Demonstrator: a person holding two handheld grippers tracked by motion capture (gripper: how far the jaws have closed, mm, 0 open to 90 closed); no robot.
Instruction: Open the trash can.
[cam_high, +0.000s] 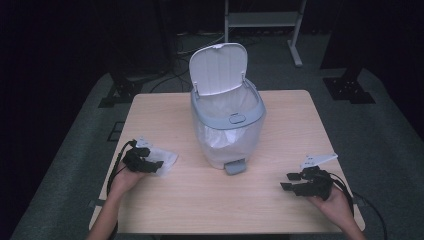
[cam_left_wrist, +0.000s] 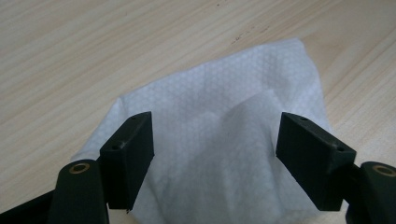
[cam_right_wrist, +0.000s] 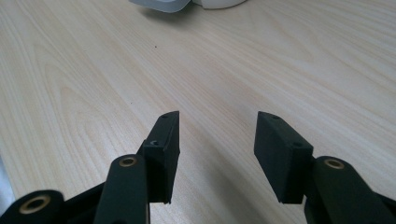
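Risk sits nearest us: our left gripper (cam_left_wrist: 215, 140) straddles a thin white wipe (cam_left_wrist: 219, 135) lying flat on the table (cam_high: 280, 200), so the fingers (cam_left_wrist: 128, 156) may close on air or just drag it along the wood. They stand wide apart over it, clamping nothing; contact we cannot tell. Our right gripper (cam_right_wrist: 217, 154) hangs above bare table, fingers (cam_right_wrist: 163, 149) apart and empty. Farther off, mid-table, the pedal bin (cam_high: 227, 125) stands with its lid (cam_high: 218, 67) raised and a liner inside.
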